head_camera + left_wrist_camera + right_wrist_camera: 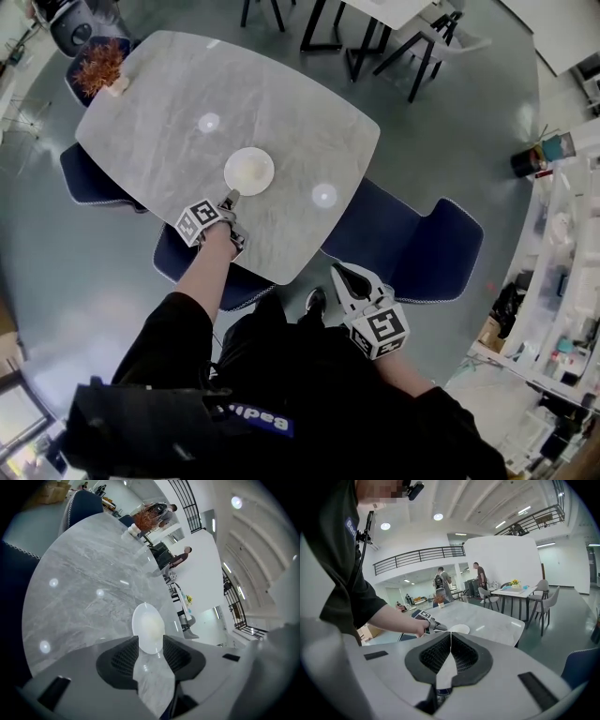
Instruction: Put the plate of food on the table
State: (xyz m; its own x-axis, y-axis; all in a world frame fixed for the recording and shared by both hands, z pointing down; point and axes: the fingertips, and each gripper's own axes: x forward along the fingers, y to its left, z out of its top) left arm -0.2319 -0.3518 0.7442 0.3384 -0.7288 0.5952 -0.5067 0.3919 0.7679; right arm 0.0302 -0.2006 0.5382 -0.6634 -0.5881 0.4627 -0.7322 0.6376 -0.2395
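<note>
Left gripper point(229, 199), jaws apart round the plate point(249, 172) rim at 7 o'clock, may drag it if a jaw catches; right gripper point(341, 273) clenched, empty

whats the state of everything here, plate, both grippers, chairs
plate, lying flat on the table, pale food on it
left gripper, open, jaw tips either side of the plate's near rim
right gripper, shut, nothing between its jaws, held off the table
blue chair, standing at the table's edge, nobody on it
</note>
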